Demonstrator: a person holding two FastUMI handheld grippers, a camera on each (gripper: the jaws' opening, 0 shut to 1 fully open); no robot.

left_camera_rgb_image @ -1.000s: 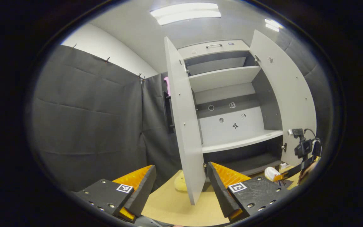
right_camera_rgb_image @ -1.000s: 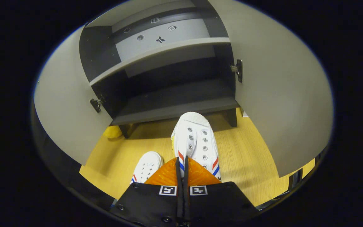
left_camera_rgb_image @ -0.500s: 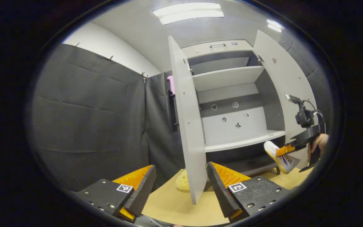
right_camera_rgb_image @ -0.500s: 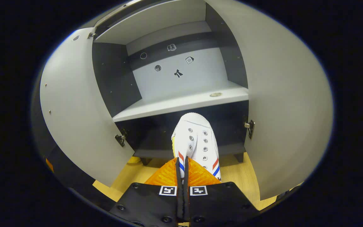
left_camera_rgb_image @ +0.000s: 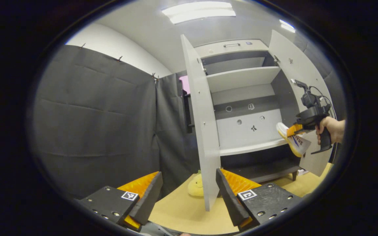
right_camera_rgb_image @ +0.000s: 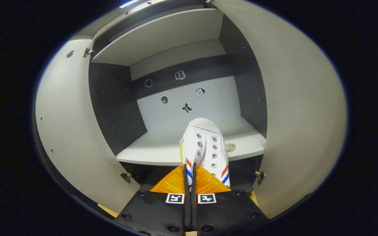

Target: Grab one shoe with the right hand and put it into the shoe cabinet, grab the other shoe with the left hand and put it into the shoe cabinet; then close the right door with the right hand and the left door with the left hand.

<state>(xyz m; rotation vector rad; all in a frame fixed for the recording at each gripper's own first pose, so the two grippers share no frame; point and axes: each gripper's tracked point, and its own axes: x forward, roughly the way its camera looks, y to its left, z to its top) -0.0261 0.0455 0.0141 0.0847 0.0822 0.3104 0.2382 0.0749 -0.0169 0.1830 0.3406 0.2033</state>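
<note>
Up ahead, a tall shoe cabinet (right_camera_rgb_image: pixel 189 98) stands with both grey doors swung wide, the left door (left_camera_rgb_image: pixel 202 131) and right door (right_camera_rgb_image: pixel 294 108) flanking its dark interior. In the right gripper view, the right hand-held gripper (right_camera_rgb_image: pixel 189 177) is clenched on the heel end of a white canvas shoe (right_camera_rgb_image: pixel 203 147) with red and blue side stripes, toe pointing into the cabinet. The shoe hangs in the air over the front edge of the pale middle shelf (right_camera_rgb_image: pixel 162 152), where a small flat disc (right_camera_rgb_image: pixel 230 147) lies near the right front corner. Small stickers (right_camera_rgb_image: pixel 186 107) dot the back panel. A second pale shelf (right_camera_rgb_image: pixel 162 36) sits above.

In the left gripper view, the left hand-held gripper (left_camera_rgb_image: pixel 187 190) is released, fingers spread apart and grasping nothing, low over the wooden floor (left_camera_rgb_image: pixel 182 213). The edge of the left door stands right in front of it, between its fingers. A yellow plush toy (left_camera_rgb_image: pixel 196 186) rests on the floor beside the door's lower edge. Farther right, a hand (left_camera_rgb_image: pixel 331 129) holds the other hand-held gripper with the shoe at middle-shelf height.
</note>
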